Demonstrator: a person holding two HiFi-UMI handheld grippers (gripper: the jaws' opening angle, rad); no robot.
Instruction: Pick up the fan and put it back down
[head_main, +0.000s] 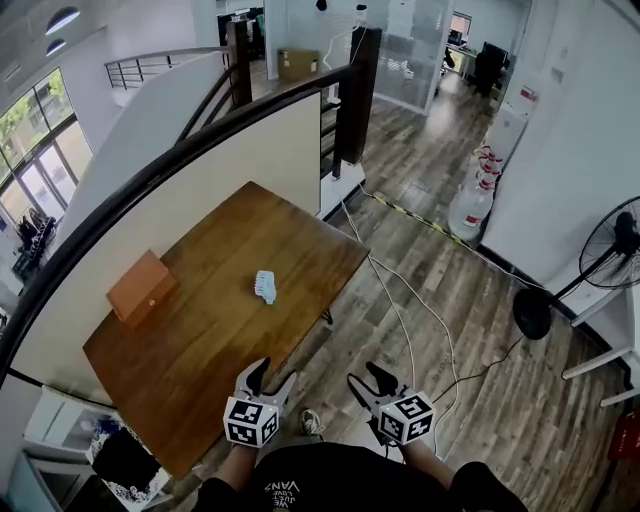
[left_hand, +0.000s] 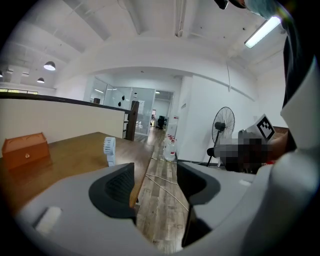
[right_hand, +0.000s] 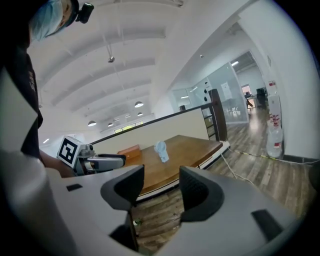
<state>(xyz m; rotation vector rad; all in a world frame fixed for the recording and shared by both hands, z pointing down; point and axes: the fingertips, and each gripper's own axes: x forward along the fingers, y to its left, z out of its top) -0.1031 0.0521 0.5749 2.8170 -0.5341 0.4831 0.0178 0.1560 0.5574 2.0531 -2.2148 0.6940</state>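
A small white and pale-blue fan stands upright near the middle of the wooden table. It also shows in the left gripper view and in the right gripper view. My left gripper hovers over the table's near edge, well short of the fan. It is open, with nothing between its jaws. My right gripper hangs over the floor to the right of the table, also open and empty.
An orange box sits at the table's left side by the low wall. Cables run across the wood floor. A black pedestal fan and water bottles stand by the right wall. A dark stair railing runs behind the table.
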